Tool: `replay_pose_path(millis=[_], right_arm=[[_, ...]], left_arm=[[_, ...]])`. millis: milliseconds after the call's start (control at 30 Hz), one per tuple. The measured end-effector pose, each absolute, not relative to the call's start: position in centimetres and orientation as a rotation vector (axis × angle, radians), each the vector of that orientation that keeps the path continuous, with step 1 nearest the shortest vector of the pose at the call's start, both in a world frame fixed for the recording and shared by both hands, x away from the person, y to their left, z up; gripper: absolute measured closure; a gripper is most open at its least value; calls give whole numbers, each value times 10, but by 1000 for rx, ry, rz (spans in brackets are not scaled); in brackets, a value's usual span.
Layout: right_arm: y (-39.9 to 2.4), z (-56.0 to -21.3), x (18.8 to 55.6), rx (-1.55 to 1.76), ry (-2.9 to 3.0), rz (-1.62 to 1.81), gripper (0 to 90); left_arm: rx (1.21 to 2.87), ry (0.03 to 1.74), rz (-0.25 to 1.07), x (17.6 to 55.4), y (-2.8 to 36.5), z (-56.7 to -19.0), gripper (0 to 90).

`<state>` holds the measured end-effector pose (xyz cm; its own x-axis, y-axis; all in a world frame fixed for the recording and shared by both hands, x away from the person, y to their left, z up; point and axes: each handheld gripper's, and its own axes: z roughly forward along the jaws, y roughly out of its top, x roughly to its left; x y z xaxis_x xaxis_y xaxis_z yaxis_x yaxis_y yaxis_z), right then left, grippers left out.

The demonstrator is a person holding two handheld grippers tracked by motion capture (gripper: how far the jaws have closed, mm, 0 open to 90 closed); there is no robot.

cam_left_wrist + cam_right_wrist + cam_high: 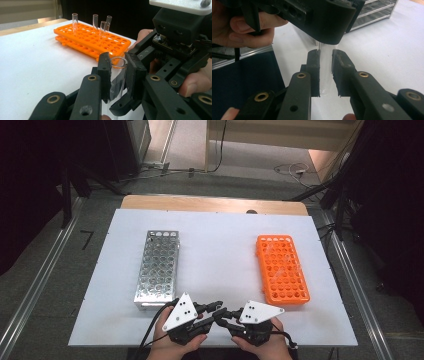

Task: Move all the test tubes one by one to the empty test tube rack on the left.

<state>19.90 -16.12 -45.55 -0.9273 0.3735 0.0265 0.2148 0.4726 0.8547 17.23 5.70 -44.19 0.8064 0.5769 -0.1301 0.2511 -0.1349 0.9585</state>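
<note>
Left gripper view: left hand-held gripper (117,75) clamps upright glass tube (117,77) near its rim; right hand-held gripper (325,72) pinches the same tube lower, probably full contact; orange rack (92,40) ahead, beyond both

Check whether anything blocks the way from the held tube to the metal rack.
Nothing visible does. The tube sits between both grippers near the table's front edge; bare white surface lies between it and the metal rack.

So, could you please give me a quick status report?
Left gripper and right gripper both shut on one clear glass test tube. Orange plastic rack unobstructed.
</note>
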Motion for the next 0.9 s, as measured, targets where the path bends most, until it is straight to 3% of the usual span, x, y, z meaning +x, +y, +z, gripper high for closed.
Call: replay_pose_path(millis=[200,567,900], right_arm=[[-162,-456,200,525,2551,1468,706],[-180,-449,206,624,2452,1524,303],[-204,-443,212,694,2384,1511,99]], left_arm=[[1718,654,326,172,58,-441,758],[1671,708,380,179,78,-430,758],[1626,789,474,198,107,-413,759]])
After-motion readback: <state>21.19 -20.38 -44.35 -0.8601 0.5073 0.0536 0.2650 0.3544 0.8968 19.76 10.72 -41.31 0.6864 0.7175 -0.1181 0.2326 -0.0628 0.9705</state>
